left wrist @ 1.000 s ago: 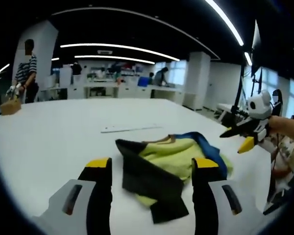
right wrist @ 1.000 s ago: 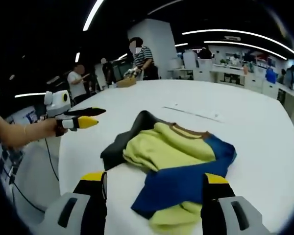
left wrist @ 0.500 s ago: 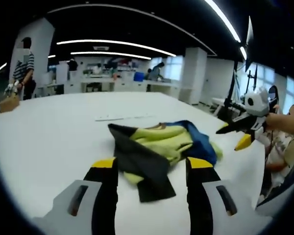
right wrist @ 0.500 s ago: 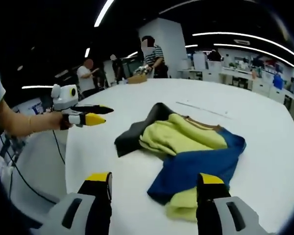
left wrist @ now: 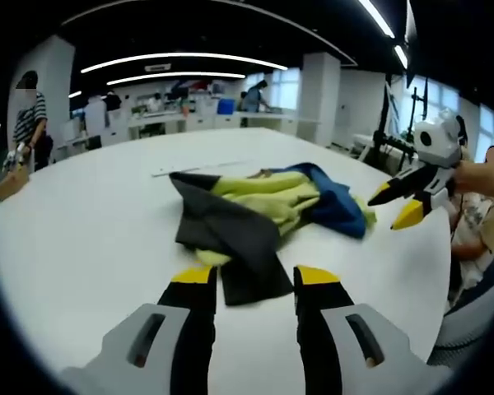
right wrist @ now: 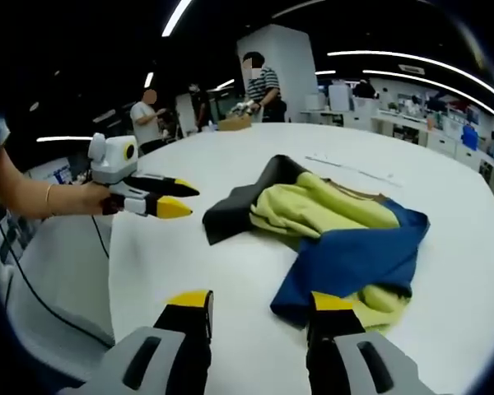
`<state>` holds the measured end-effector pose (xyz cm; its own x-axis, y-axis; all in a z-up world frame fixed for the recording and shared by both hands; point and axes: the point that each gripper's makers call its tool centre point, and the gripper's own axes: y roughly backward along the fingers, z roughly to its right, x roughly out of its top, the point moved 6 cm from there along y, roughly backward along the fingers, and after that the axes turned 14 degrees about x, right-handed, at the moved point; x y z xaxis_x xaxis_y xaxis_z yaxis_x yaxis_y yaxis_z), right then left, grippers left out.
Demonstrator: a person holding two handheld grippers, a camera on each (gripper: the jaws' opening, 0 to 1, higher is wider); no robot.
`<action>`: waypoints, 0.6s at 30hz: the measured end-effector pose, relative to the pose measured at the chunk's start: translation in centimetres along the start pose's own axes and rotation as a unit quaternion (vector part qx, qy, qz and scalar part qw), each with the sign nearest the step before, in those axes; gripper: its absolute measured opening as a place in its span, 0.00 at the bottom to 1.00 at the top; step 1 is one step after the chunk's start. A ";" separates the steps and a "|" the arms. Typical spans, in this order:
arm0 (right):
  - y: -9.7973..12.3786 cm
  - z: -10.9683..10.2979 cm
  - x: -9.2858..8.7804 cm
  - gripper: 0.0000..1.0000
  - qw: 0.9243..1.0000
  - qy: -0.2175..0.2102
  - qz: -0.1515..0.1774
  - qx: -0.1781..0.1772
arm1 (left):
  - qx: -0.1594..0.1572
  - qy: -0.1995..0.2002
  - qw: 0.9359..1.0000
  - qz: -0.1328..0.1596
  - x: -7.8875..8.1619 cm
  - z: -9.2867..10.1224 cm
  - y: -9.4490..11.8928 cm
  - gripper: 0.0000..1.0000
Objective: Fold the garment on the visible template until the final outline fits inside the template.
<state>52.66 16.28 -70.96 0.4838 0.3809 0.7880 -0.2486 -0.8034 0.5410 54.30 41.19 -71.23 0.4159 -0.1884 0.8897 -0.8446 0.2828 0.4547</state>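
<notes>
Clearly pre-grasp — garment (left wrist: pixel 263 210) lies crumpled on the table (left wrist: pixel 90 222); left gripper (left wrist: pixel 247 284) and right gripper (right wrist: pixel 255 309), jaws apart, empty — next, spread it flat

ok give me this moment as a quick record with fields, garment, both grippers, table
garment: yellow, blue and dark garment lying crumpled in a heap, not folded
left hand-held gripper: open, just short of the dark sleeve, holding nothing
right hand-held gripper: open, near the blue edge, holding nothing
table: white table; a thin pale strip lies beyond the garment
step: no fold begun
</notes>
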 end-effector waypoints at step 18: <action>-2.3 1.0 -2.2 0.17 0.997 -0.022 -0.008 -0.076 | 0.026 -0.004 0.999 -0.019 -2.1 0.0 -1.5 0.19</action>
<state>53.00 16.89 -74.21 0.5242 0.3699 0.7671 -0.3625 -0.7181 0.5940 54.67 41.16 -73.80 0.4464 -0.2052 0.8710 -0.8442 0.2262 0.4859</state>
